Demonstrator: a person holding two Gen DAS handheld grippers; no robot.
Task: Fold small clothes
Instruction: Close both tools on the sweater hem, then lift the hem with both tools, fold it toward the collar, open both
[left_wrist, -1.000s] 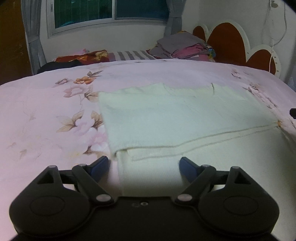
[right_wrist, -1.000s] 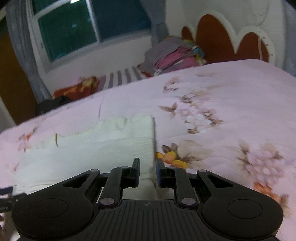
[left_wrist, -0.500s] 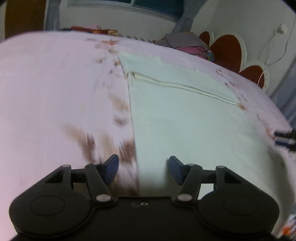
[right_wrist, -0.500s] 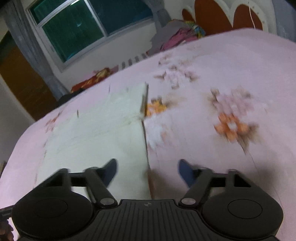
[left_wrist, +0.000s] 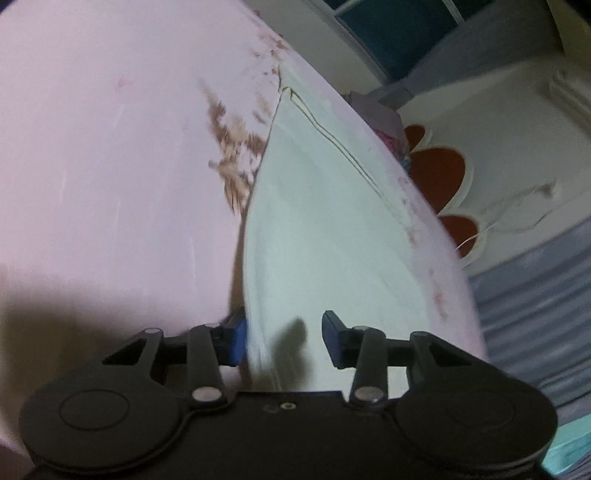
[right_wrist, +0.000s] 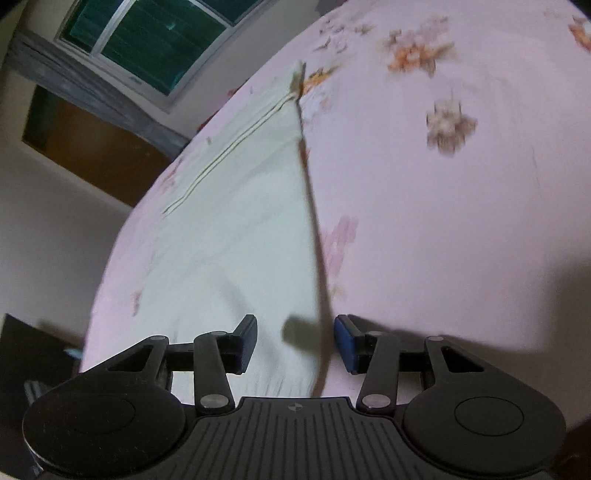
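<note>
Pink floral bedsheet (left_wrist: 110, 166) carries pale green folded cloth (left_wrist: 314, 240), long axis running away from both cameras. Left hand-held gripper (left_wrist: 282, 341) and right hand-held gripper (right_wrist: 295, 343): jaws closing, astride cloth's near corners, not yet gripping.

A home bedroom: a bed (right_wrist: 461, 229) under a flowered pink sheet, a scalloped headboard (left_wrist: 439, 173), a curtained window (right_wrist: 147, 48).

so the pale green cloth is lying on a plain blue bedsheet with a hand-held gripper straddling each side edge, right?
Not quite: the bedsheet is pink with a flower print, not plain blue, as the right wrist view shows. The rest holds: the pale green cloth lies on it, with the left hand-held gripper and right hand-held gripper each straddling a side edge, jaws closing.
</note>
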